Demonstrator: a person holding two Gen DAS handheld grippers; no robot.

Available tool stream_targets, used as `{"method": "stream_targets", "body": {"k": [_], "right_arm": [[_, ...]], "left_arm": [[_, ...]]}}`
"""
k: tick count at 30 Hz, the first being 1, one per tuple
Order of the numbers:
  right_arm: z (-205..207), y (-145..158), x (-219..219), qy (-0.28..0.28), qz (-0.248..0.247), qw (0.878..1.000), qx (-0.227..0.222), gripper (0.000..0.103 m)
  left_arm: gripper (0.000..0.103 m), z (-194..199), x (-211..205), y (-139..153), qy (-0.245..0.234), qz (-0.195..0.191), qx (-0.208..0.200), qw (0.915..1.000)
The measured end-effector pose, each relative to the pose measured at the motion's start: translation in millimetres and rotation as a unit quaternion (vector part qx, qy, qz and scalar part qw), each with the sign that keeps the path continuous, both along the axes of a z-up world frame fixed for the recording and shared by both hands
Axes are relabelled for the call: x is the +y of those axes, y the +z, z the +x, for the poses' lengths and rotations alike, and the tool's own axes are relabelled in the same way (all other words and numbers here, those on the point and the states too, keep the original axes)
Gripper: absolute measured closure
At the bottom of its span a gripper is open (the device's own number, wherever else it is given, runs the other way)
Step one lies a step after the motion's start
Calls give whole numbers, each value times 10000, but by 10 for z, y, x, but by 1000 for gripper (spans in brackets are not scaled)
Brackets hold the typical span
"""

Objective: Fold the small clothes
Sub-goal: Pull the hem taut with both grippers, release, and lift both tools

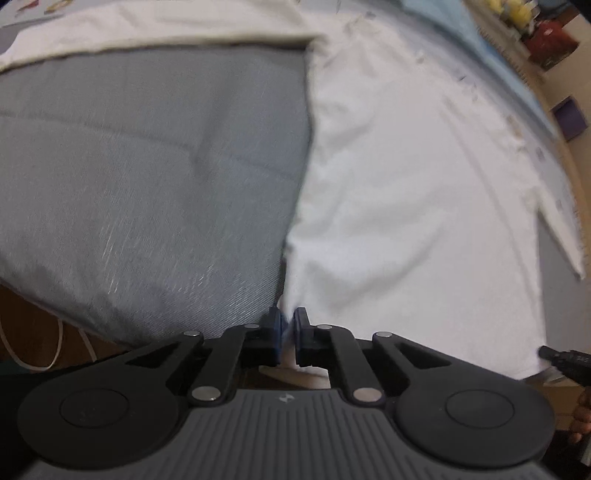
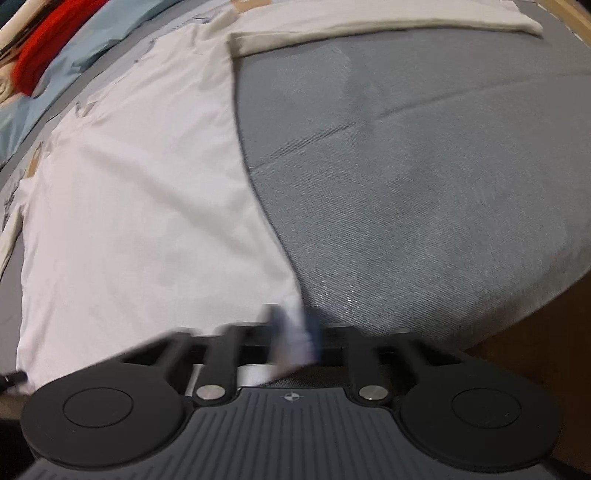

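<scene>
A white garment [image 1: 406,166] lies spread flat on a grey woven surface [image 1: 129,166]. In the left wrist view my left gripper [image 1: 289,325] is shut on the garment's near left corner, with white cloth pinched between the blue pads. The right wrist view is blurred. It shows the same garment [image 2: 129,184] and my right gripper [image 2: 291,325] shut on its near right corner, a fold of white cloth caught between the fingers. The right gripper's tip [image 1: 561,360] also shows at the left view's lower right edge, at the hem.
A folded cream cloth [image 2: 369,22] lies along the far side of the grey surface [image 2: 424,166]. Light blue fabric [image 1: 443,22] and a red cloth [image 2: 40,51] lie beyond the garment. A white cable [image 1: 48,354] runs over the wooden floor. A purple box [image 1: 570,118] stands off the edge.
</scene>
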State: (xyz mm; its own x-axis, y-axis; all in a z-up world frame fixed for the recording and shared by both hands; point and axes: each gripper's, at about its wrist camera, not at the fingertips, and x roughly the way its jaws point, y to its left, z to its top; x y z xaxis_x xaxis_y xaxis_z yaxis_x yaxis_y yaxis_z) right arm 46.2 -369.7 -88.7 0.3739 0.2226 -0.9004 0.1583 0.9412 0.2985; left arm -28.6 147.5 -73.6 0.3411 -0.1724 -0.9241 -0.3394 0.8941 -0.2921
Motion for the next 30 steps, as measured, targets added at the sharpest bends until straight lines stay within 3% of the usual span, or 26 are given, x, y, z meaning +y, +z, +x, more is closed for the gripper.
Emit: {"method": "stream_targets", "body": {"k": [2, 5, 6, 10, 13, 16, 18, 21, 24, 27, 30], "right_arm": [[-37, 39, -47, -137, -54, 9999, -54, 98], [-40, -2, -82, -220, -330, 9992, 92, 97], [-47, 4, -74, -228, -380, 9990, 75, 96], [-102, 203, 8, -200, -646, 9967, -444, 95], [-127, 295, 80, 29, -477, 9956, -802, 91], [-68, 101, 144, 243, -664, 9969, -343, 85], [-59, -57, 158, 275, -737, 9969, 42, 85], [-74, -7, 189, 371, -689, 9968, -182, 85], [-90, -69, 244, 582, -997, 9933, -52, 84], [-76, 54, 300, 536, -933, 9939, -222, 84], [-107, 336, 381, 601, -865, 9910, -822, 84]], "left_arm": [[96, -4, -30, -13, -104, 107, 67, 9999], [90, 14, -70, -150, -164, 447, 513, 9975], [89, 11, -75, -126, -131, 528, 449, 9975], [89, -3, -130, 149, -227, 700, -427, 9964], [89, 23, -240, 77, -552, 675, -356, 9956], [89, 65, -315, -183, -787, 682, 344, 9940], [89, 54, -333, -168, -819, 852, 277, 9926], [88, 23, -347, -43, -878, 1009, -100, 9910], [88, 52, -359, -212, -952, 968, 347, 9901], [88, 32, -357, -104, -904, 1052, 23, 9903], [87, 14, -355, 148, -794, 1177, -497, 9886]]}}
